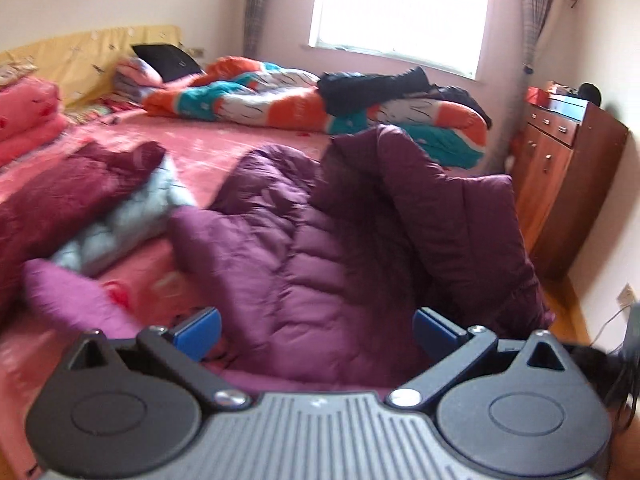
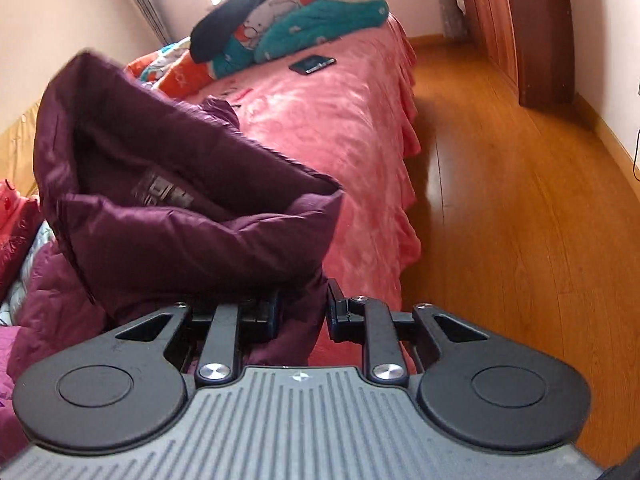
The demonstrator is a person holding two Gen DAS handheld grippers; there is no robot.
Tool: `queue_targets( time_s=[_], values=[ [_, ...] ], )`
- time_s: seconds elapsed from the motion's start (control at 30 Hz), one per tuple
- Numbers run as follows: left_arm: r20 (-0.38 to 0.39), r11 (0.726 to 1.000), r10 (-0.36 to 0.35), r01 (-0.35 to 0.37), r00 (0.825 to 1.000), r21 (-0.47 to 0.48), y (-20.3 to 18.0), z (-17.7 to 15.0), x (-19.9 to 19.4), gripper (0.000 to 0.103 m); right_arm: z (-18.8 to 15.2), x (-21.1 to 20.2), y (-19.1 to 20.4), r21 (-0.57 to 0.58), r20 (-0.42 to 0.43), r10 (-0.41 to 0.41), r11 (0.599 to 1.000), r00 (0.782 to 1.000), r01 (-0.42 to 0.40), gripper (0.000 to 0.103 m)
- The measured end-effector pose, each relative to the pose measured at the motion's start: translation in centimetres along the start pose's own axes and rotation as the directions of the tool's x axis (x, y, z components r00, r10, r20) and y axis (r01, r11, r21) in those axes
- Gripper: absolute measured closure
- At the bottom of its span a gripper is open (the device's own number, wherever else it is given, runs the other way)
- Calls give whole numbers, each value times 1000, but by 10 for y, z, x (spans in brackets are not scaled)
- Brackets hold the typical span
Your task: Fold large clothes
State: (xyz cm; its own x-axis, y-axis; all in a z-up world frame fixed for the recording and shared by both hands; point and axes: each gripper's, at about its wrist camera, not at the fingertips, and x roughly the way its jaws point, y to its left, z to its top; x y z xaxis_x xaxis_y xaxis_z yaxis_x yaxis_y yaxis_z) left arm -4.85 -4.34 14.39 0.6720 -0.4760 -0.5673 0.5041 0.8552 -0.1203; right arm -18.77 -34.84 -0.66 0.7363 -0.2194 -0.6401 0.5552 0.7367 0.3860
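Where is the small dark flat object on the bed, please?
In the right wrist view, the dark flat object lies on the pink bedspread, just below the colourful quilt.

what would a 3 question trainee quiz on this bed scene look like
1. True or false: the right gripper is shut on the purple jacket.
2. The left gripper is: A) open B) shut on cloth C) out of view.
3. What small dark object lies on the pink bedspread near the colourful quilt?

Key:
1. True; purple fabric is pinched between its fingers.
2. A; its blue fingers stand wide apart above the jacket.
3. A flat dark rectangular item, too small to identify.
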Motion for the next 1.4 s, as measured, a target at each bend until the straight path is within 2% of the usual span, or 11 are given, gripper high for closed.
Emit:
queue_targets(
  time_s=[0.1, 0.2, 0.37, 0.43, 0.5, 0.6, 0.67, 0.77, 0.87, 1.17, 1.4],
  values=[
    [-86, 999, -39, 39, 996, 0, -6, 11, 37, 1, 10, -5, -11, -1, -3, 24, 1000, 1000, -24, 67],
    [-156, 1000, 4, -3, 988, 10, -9, 15, 74, 3, 22, -13, -15, -10, 0, 75, 997, 997, -75, 59],
    [-247, 998, 10, -25, 969, -58, 0, 9, 115, 4, 28, -29, -23, -1, 15, 160, 987, 987, -160, 22],
    [-296, 997, 16, -36, 955, -61, -1, 2, 128, 6, 29, -28, -23, 1, 21, 194, 981, 981, -194, 2],
    [-305, 997, 12, -33, 952, -64, -7, -4, 133, 12, 31, -26, -23, 1, 20, 237, 971, 971, -237, 1],
    [-301, 999, -28, 13, 953, -51, -22, -5, 133, 31, 33, -22, -18, -3, 10, 286, 958, 958, -286, 1],
    [-292, 997, -75, 64, 954, -45, -32, 0, 128, 65, 36, -19, -16, 8, 6, 308, 951, 951, -308, 1],
    [-267, 988, -145, 126, 953, -85, -37, 11, 121, 76, 37, -21, -15, 18, 9, 351, 936, 936, -351, 0],
    [-229, 982, -177, 158, 957, -98, -42, 29, 117, 79, 37, -20, -13, 22, 7, 352, 936, 936, -352, 0],
    [-85, 979, -205, 205, 975, -19, -72, 101, 124, 79, 42, -20, -3, -43, 33, 367, 930, 930, -365, 0],
    [26, 980, -200, 200, 980, -7, -82, 145, 176, 76, 45, -15, 4, -54, 29, 397, 917, 917, -395, 0]
  ],
)
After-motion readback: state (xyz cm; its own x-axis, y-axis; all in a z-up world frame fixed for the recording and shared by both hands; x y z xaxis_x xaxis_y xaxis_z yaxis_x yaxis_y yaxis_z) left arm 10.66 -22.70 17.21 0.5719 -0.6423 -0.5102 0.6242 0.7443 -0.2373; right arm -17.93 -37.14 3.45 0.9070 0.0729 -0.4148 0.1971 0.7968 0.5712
